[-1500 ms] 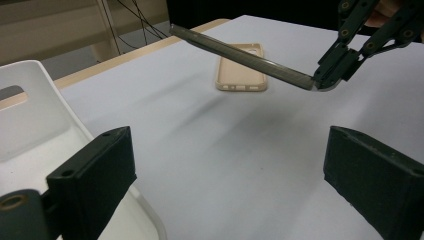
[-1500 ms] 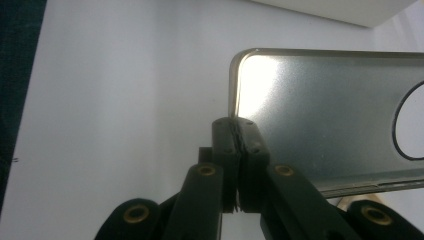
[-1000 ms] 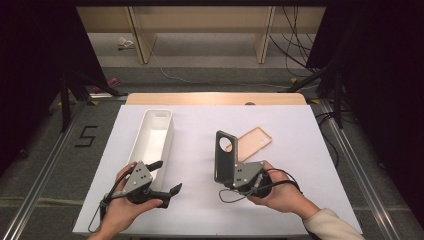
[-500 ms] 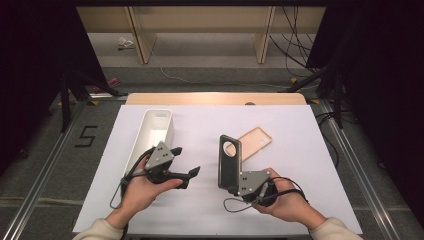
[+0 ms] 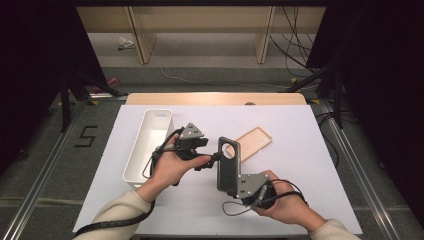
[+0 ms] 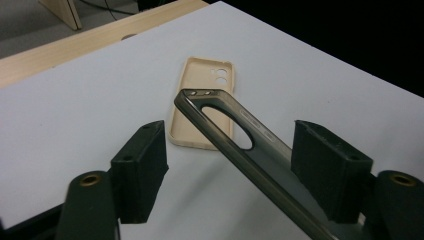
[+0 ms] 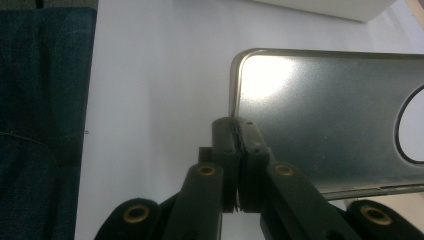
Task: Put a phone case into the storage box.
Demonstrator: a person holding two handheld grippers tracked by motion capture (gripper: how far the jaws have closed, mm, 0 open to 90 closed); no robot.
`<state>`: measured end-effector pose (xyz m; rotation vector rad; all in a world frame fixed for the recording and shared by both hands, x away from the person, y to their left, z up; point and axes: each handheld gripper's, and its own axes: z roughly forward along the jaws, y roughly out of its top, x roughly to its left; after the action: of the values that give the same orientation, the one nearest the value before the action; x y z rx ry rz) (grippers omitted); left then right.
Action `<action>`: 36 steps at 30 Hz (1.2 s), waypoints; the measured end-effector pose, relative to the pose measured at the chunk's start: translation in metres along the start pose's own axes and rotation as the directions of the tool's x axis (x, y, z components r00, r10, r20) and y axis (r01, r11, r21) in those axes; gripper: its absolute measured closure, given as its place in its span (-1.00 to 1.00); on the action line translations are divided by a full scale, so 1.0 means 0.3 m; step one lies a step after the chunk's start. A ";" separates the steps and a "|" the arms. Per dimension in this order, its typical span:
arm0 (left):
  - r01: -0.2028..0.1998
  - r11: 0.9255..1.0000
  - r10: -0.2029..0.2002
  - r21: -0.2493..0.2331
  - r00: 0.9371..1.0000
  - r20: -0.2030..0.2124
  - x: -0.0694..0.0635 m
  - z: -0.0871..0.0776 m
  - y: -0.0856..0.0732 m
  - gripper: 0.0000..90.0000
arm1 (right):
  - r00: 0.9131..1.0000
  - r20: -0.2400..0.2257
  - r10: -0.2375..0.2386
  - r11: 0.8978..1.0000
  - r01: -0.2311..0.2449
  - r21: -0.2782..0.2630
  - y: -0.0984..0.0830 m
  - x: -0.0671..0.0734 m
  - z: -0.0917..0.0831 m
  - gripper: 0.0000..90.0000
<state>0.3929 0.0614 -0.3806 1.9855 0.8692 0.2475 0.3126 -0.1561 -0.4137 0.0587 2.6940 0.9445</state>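
Near the middle of the table (image 5: 300,150), a bit to the near side, the dark phone case (image 5: 229,164) stands up off the white surface, held upright w/ its round camera cutout at the top. Right gripper (image 5: 239,186) has it by the lower edge: in the right gripper view the two black jaws are pressed together on the case's rim (image 7: 320,115), pinching it, no gap visible. Left gripper (image 5: 216,156) sits just left of the case at about cutout height; its jaws have just been closing, but they're still spread, and in the left gripper view the dark case (image 6: 260,150) runs diagonally between the two pads w/ clear space on both sides, so no contact yet. Left hand (image 5: 172,167) wraps the gripper body, cable looping back along the cream sleeve. Right hand (image 5: 280,200) rests low near the table's near edge, cable curling beside it. Just beyond the dark case, to the far right, a beige phone case (image 5: 249,142) lies flat, open side up, angled; left gripper view shows its camera holes at the far end (image 6: 202,100). Left of both hands, a white rectangular bin (image 5: 135,160) lies lengthwise, near-to-far, close to the left gripper but apart from it. Far edge of table shows a bare wood strip; floor at left carries a "5" marking (image 5: 87,136).
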 end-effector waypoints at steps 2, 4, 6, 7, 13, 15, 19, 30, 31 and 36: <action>0.020 0.999 -0.020 0.045 1.000 -0.008 0.007 0.020 0.014 -0.25 | 1.000 0.004 -0.002 1.000 0.002 -0.002 0.001 0.002 0.002 0.98; 0.049 0.996 -0.048 0.071 0.999 -0.017 0.012 0.035 0.022 -0.16 | 1.000 -0.001 -0.004 1.000 0.004 0.005 0.003 0.002 0.001 0.98; 0.074 0.993 -0.073 0.090 0.997 -0.013 0.017 0.047 0.031 -0.08 | 1.000 0.000 -0.007 1.000 0.007 0.003 0.005 0.002 0.000 0.98; 0.085 0.992 -0.084 0.098 0.996 -0.015 0.021 0.051 0.035 -0.05 | 1.000 0.002 -0.008 1.000 0.008 0.003 0.005 0.002 0.000 0.98; 0.160 0.977 -0.164 0.139 0.986 0.017 0.036 0.079 0.039 0.11 | 1.000 0.008 -0.021 1.000 0.020 0.010 0.010 0.007 0.002 0.98; 0.180 0.973 -0.184 0.145 0.983 0.020 0.040 0.085 0.040 0.18 | 1.000 0.011 -0.023 1.000 0.023 0.010 0.012 0.010 0.003 0.98; 0.207 0.968 -0.212 0.145 0.977 0.020 0.049 0.089 0.041 0.36 | 0.999 0.017 -0.035 0.999 0.035 0.008 0.014 0.008 0.005 0.98; 0.268 0.952 -0.277 0.147 0.960 0.045 0.053 0.093 0.039 0.51 | 0.999 0.005 -0.045 0.999 0.045 0.018 0.023 0.021 0.010 0.98; 0.274 0.951 -0.283 0.143 0.958 0.050 0.052 0.093 0.039 0.53 | 0.999 0.004 -0.052 0.999 0.052 0.014 0.025 0.021 0.012 0.98; 0.302 0.947 -0.312 0.113 0.946 0.087 0.033 0.082 0.048 0.64 | 0.998 -0.007 -0.055 0.998 0.056 0.033 0.022 0.024 0.023 0.99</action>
<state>0.4189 0.0466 -0.3842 1.9000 1.1254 -0.0797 0.3071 -0.1456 -0.4166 -0.0121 2.7022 0.8852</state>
